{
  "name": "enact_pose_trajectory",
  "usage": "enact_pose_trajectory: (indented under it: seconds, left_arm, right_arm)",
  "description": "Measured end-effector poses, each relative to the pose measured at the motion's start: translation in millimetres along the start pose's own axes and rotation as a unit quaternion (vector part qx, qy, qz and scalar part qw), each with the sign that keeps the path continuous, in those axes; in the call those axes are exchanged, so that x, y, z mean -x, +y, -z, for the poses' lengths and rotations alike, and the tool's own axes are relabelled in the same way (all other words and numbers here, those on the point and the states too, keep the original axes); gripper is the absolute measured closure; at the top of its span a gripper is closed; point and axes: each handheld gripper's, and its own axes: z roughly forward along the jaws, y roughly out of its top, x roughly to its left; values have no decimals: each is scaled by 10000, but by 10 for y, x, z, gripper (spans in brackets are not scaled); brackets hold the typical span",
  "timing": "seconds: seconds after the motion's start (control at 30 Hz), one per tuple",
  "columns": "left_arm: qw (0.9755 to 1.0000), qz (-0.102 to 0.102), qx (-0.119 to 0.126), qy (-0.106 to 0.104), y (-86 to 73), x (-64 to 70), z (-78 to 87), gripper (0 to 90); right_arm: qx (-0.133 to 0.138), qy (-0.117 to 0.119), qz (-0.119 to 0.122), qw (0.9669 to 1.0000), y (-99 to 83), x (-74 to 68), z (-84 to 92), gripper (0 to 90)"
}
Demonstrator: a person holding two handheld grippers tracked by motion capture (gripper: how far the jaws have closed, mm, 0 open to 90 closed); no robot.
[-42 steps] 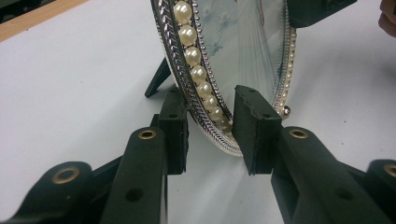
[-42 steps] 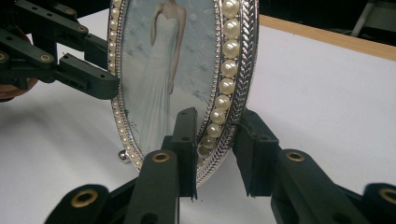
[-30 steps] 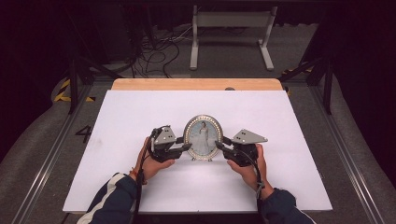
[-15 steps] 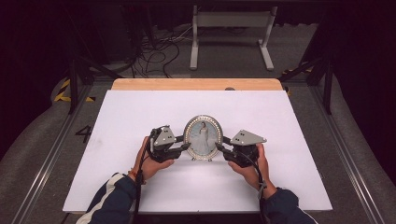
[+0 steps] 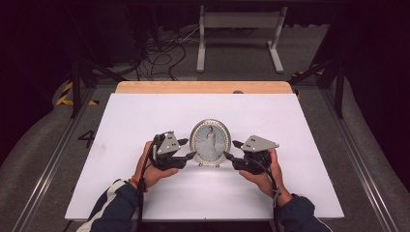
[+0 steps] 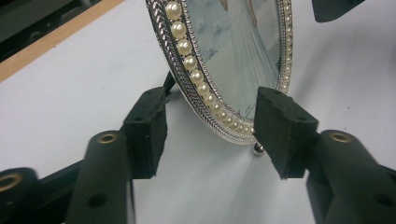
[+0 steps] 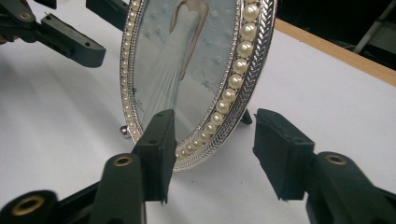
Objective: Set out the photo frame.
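Note:
An oval silver picture frame (image 5: 210,142) rimmed with pearls stands upright on the white table (image 5: 290,121), showing a figure in a white gown. My left gripper (image 5: 188,148) flanks its left edge and my right gripper (image 5: 231,150) its right edge. In the left gripper view the frame's rim (image 6: 196,74) sits between the two black pads (image 6: 144,130), with a gap on each side. In the right gripper view the rim (image 7: 238,70) also stands between the pads (image 7: 159,149), untouched. Both pairs of jaws have just been opening and stand open around the frame.
A wooden strip (image 5: 203,87) runs along the table's far edge. Beyond it on the floor are a metal stand (image 5: 239,29) and loose cables (image 5: 164,53). The frame's small ball foot (image 6: 258,149) and rear strut (image 7: 246,117) rest on the table.
Both grippers' jaws have spread apart off the frame's edges. The frame and both hands stay where they were.

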Motion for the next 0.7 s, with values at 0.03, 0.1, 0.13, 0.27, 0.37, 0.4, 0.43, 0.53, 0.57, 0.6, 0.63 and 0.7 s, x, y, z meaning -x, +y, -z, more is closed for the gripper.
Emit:
enact_pose_trajectory:
  seconds: [0.03, 0.1, 0.13, 0.27, 0.37, 0.4, 0.43, 0.53, 0.57, 0.6, 0.63, 0.7]
  left_arm:
    - [10000, -41, -28, 28, 4, 3, 6, 428]
    - [10000, -71, -52, 47, 7, 5, 18, 396]
    - [9999, -62, -59, 76, 3, 4, 31, 396]
    - [9997, -40, -193, 160, -44, -12, 52, 314]
    - [9991, -10, -320, 284, -94, -28, 46, 260]
    - [9991, 15, -312, 288, -107, -37, 54, 246]
    - [9991, 29, -295, 313, -119, -41, 66, 227]
    - [9990, 35, -291, 328, -141, -45, 82, 189]
    - [9990, 28, -294, 332, -151, -45, 88, 189]
    - [9989, 31, -311, 356, -166, -43, 95, 172]
    - [9989, 31, -311, 356, -166, -43, 95, 164]
    - [9987, 8, -318, 407, -181, -38, 111, 156]
  right_arm:
    - [-8, -12, 19, 10000, -2, -2, 1, 452]
    - [-27, -22, 32, 10000, -7, -3, 2, 442]
    - [-40, -6, 50, 10000, -13, -2, 1, 428]
    - [-89, -41, 171, 9998, -36, -1, 21, 385]
    - [-127, -59, 173, 9998, -68, 14, 29, 342]
    - [-146, -61, 173, 9997, -83, 20, 26, 330]
    - [-191, -109, 185, 9996, -96, 24, 24, 307]
    - [-261, -163, 200, 9993, -116, 36, 22, 259]
    - [-296, -204, 226, 9991, -122, 37, 27, 252]
    - [-282, -228, 228, 9991, -130, 44, 42, 246]
    - [-282, -228, 228, 9991, -130, 44, 42, 246]
    - [-251, -240, 223, 9991, -133, 52, 57, 244]
